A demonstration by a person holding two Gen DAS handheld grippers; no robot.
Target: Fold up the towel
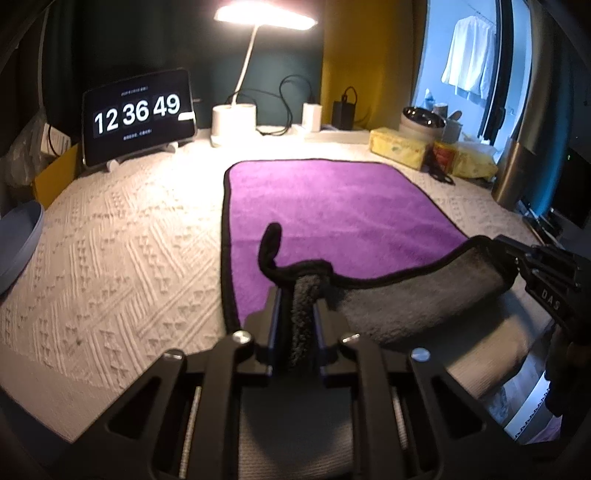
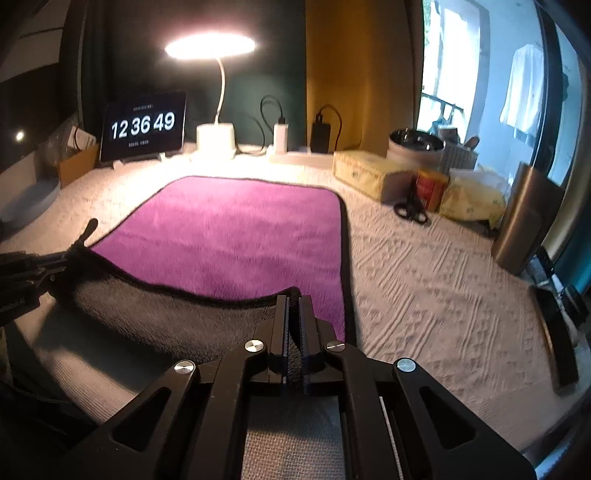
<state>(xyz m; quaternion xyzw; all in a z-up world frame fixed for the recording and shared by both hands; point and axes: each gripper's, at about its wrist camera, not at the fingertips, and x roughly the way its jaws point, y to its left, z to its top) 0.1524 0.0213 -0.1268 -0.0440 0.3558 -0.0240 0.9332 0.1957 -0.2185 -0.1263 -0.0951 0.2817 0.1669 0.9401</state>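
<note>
We see a dim room lit mainly by the desk lamp (image 1: 266, 14), whose head blows out to white glare and throws a warm pool on the knitted table cover (image 1: 110, 258). Cool daylight enters through the window (image 2: 458, 74) at right (also overexposed). Fisheye bending darkens the corners, and the near gripper parts look soft.

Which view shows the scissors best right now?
The right wrist view: the scissors lie in full sight on the tablecloth, in front of the red box, handles toward the camera. The left wrist view shows only a small dark blur of them at the far right.
</note>
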